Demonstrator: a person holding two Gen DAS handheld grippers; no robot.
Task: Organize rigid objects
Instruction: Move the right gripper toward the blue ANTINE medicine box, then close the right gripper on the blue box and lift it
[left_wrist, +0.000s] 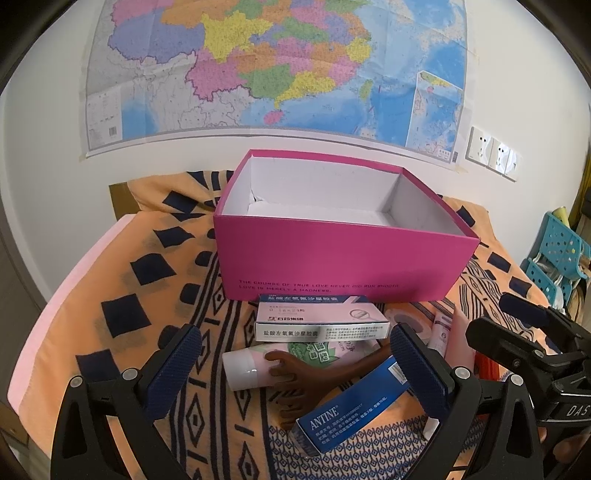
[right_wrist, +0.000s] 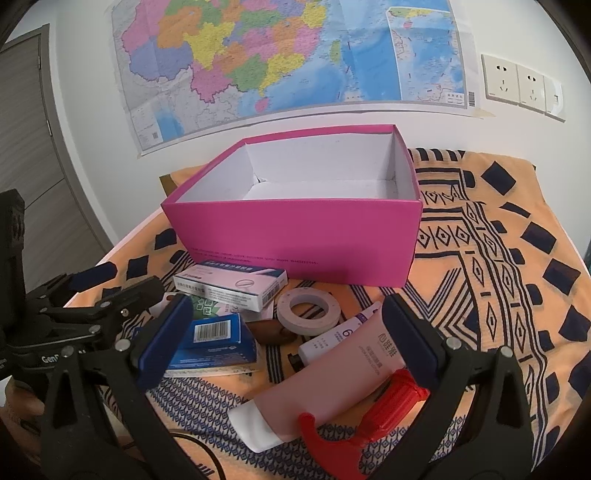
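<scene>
An open pink box (left_wrist: 343, 258) (right_wrist: 295, 236) with nothing in it stands at the back of the orange patterned cloth (left_wrist: 122, 295). In front of it lie a white medicine carton (left_wrist: 321, 317) (right_wrist: 236, 282), a white tube with a green label (left_wrist: 288, 358), a brown hand-shaped scratcher (left_wrist: 295, 380) and a blue ANTINE carton (left_wrist: 354, 402) (right_wrist: 214, 339). My left gripper (left_wrist: 295, 345) hangs open above these. My right gripper (right_wrist: 288, 314) is open over a tape roll (right_wrist: 308, 310), a pink tube (right_wrist: 332, 373), a small white bottle (right_wrist: 328, 341) and a red-handled tool (right_wrist: 373, 421). Neither gripper holds anything.
A large map (left_wrist: 273, 66) and wall sockets (right_wrist: 517, 85) are on the wall behind the box. A teal perforated rack (left_wrist: 557, 254) stands beyond the cloth's right edge. A grey door (right_wrist: 29, 166) is at the left. Bare cloth lies right of the box (right_wrist: 498, 258).
</scene>
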